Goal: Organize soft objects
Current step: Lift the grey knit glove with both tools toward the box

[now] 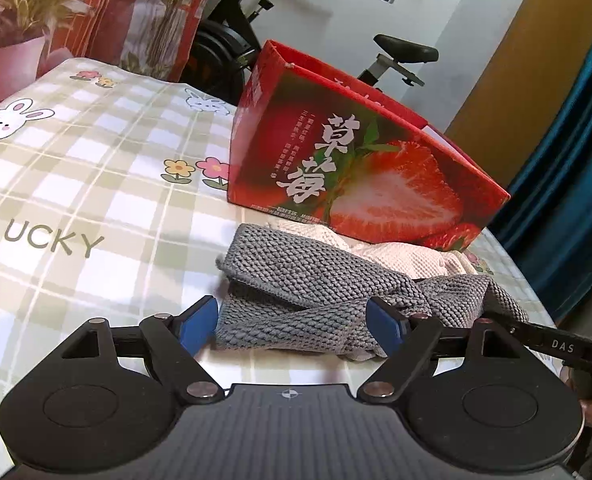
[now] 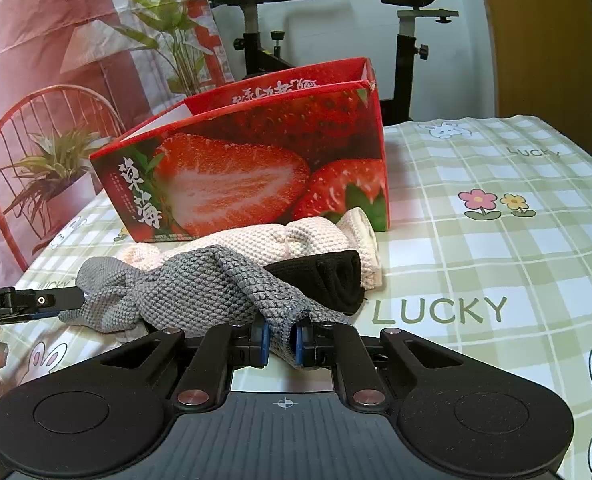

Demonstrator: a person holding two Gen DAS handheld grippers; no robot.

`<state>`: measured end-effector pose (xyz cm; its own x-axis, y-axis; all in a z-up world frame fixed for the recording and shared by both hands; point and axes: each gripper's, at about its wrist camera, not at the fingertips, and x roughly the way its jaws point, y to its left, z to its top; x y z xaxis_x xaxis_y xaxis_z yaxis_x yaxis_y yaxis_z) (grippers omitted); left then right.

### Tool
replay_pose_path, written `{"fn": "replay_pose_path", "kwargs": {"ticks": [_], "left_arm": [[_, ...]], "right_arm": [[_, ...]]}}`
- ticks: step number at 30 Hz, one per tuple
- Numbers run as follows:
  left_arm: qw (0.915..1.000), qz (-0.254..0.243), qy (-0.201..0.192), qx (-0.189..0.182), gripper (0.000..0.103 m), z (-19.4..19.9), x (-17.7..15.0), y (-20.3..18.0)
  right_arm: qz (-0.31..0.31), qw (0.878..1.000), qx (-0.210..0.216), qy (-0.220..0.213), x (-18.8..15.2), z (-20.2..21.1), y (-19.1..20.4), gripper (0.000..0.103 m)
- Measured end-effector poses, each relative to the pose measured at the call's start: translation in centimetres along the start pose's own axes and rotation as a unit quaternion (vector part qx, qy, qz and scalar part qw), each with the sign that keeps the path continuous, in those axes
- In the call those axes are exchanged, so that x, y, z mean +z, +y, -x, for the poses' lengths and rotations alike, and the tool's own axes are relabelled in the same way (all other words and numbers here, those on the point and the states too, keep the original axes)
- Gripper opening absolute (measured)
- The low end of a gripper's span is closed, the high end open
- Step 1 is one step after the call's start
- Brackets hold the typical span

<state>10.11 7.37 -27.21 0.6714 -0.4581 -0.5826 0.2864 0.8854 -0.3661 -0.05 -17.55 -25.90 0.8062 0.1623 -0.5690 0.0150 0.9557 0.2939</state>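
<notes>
Only the right view shows right tongs [image 2: 280, 342] pinching grey cloth [image 2: 199, 284].

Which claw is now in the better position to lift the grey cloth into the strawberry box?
Right. The right claw is shut on the grey cloth; the left claw is open around it.

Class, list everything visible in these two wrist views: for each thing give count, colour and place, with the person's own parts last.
strawberry box: one, red, open-topped, on the bed behind the cloths
grey cloth: one, grey knit, crumpled at the front of the pile
cream cloth: one, pale cream, against the box
black cloth: one, black, rolled, between grey and cream
bedsheet: one, green-white check, beneath everything
exercise bike: one, black, behind the bed
left gripper: one, jaws open astride the grey cloth
right gripper: one, jaws shut on the grey cloth
</notes>
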Motion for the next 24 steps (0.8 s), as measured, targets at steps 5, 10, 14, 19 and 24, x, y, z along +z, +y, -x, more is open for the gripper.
{"fn": "replay_pose_path", "kwargs": {"ticks": [5, 10, 14, 19, 24], "left_arm": [[1.0000, 0.006, 0.004, 0.003, 0.083, 0.4, -0.1, 0.4], [0.9997, 0.013, 0.019, -0.008, 0.082, -0.1, -0.5, 0.3], [0.9989, 0.040, 0.013, -0.019, 0.081, -0.3, -0.4, 0.9], [0.9983, 0.055, 0.008, -0.017, 0.068, -0.8, -0.1, 1.0], [0.9985, 0.044, 0.021, -0.025, 0.025, -1.1, -0.2, 0.6]], "right_arm": [[-0.002, 1.000, 0.000, 0.001, -0.1, -0.1, 0.0, 0.011], [-0.003, 1.000, 0.000, 0.002, -0.1, -0.1, -0.1, 0.011], [-0.003, 1.000, 0.001, 0.003, -0.1, -0.2, 0.0, 0.011], [-0.002, 1.000, 0.001, 0.004, -0.1, -0.5, 0.1, 0.010], [0.004, 1.000, 0.005, 0.001, 0.2, -0.2, 0.5, 0.009]]}}
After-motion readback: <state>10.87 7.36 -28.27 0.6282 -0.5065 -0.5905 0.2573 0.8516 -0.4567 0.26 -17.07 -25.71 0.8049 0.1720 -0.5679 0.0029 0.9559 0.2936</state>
